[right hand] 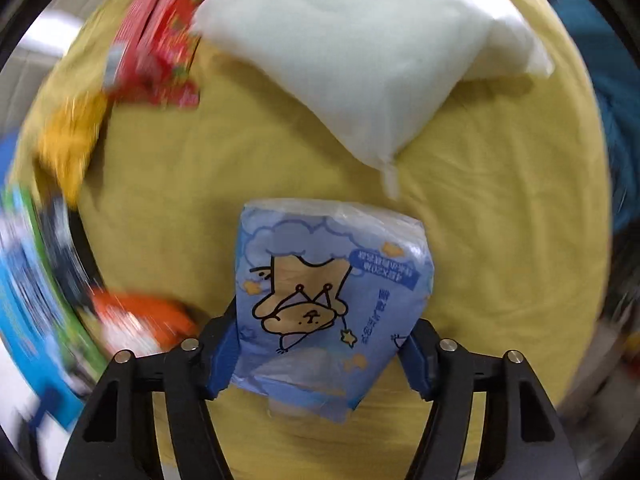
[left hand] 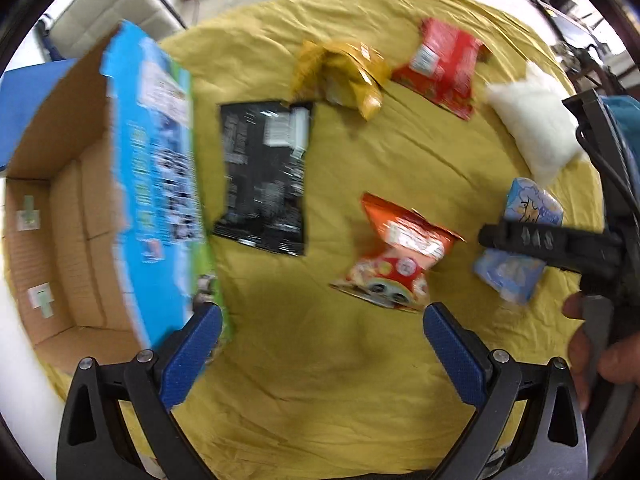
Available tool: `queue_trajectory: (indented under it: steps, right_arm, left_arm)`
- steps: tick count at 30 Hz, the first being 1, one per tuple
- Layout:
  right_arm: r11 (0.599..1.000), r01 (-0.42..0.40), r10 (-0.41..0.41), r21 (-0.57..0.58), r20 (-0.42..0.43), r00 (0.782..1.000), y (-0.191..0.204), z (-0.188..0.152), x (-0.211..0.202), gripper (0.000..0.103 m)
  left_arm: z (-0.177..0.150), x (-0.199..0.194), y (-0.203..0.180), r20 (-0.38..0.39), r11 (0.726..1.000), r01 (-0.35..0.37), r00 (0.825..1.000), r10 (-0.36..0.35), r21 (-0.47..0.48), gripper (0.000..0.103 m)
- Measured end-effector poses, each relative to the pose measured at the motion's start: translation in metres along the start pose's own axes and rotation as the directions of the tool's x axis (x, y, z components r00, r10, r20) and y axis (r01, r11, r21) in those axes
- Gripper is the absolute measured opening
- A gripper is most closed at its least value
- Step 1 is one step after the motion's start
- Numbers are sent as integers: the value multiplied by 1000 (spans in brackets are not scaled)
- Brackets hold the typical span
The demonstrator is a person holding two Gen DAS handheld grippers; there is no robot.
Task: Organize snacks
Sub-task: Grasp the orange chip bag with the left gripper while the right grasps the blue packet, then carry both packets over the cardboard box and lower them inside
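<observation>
My right gripper (right hand: 320, 344) is shut on a light blue cartoon packet (right hand: 332, 300), which I also see in the left wrist view as the blue packet (left hand: 520, 240) under the right gripper's black finger (left hand: 540, 240). My left gripper (left hand: 322, 332) is open above bare yellow cloth, holding nothing. Just beyond its fingertips lies an orange and red snack bag (left hand: 396, 256). A black packet (left hand: 266, 176), a yellow bag (left hand: 344, 74), a red bag (left hand: 444, 64) and a white pillow-shaped bag (left hand: 536, 124) lie spread on the cloth.
An open cardboard box (left hand: 60, 216) with a blue printed flap (left hand: 156, 184) stands at the left edge of the yellow-covered table (left hand: 320, 380). A hand (left hand: 600, 352) holds the right gripper's handle at the far right. Chairs and gear stand behind the table.
</observation>
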State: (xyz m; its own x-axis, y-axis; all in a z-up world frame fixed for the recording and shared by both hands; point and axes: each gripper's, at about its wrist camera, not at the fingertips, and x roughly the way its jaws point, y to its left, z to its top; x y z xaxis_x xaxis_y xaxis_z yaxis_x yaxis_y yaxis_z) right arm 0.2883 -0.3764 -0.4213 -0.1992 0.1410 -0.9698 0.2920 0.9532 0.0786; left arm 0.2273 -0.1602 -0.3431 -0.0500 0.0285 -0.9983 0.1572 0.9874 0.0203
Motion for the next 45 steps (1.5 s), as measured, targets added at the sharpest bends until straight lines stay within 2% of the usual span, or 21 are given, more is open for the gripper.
queue_trajectory:
  steps: [2,5,7,9,10,12,15,17,18,22,23,28,35,39,45]
  right_arm:
    - [992,72,-72,-99,3,997,-2,-8,-1,69]
    - [975,134,-135,-180,8,991,-6,-17,3,70]
    - [971,138,-137,-198,19,990,-8,-22,4,72]
    - [978,104,-105,-180,8,994,-13,-28,0,73]
    - [985,76,-77,-156,-3,997,-17,-31,1,73]
    - [991,57,-58,-120,-5,998,-29,-29,5,73]
    - [996,31,-30,-79,4,1000,-42,-32,14,73]
    - [997,39,-37,-70,26,999,-54,-29,25,67]
    - [996,51,-49,-70,34,998,-56,-28,23,58]
    - [996,60,-55,-70,68,996,-57,-36,17,50]
    - [996,57,-52,-69,72,996,-65,-38,12,49]
    - [997,32,-24,-75,95,995,-57,-66,-12,48]
    - [991,-10,35,-134,183,983,-31,-122,-68,48]
    - [984,-17,62,-180,248,967,-3,-149,-112,48]
    - [973,-31,107,-230,325,940,56,-169,-175,48]
  left_arm:
    - [1,8,-6,-11,1000,17,1000,-16,18,103]
    - [8,29,-18,-44,997,60,997,-58,43,103]
    - [16,41,-26,-53,996,73,996,-70,59,95]
    - [22,54,-33,-78,994,79,994,-73,77,67]
    - [24,61,-34,-94,994,84,993,-77,71,61]
    - [25,70,-34,-122,992,122,986,-116,41,52]
    - [19,73,-34,-109,991,135,985,-132,20,47]
    - [11,68,-37,-98,992,125,988,-122,23,44]
    - [6,65,-37,-93,993,117,989,-114,19,43]
    - [-17,43,-39,-59,995,101,993,-100,11,41]
    - [-24,35,-37,-52,995,98,994,-97,10,41]
    - [-38,3,-31,9,994,108,994,-108,1,40]
    - [-67,-69,-3,123,987,162,980,-159,-18,40]
    - [-67,-105,21,188,983,183,966,-179,-6,40]
    - [-59,-149,60,278,984,178,945,-173,9,40]
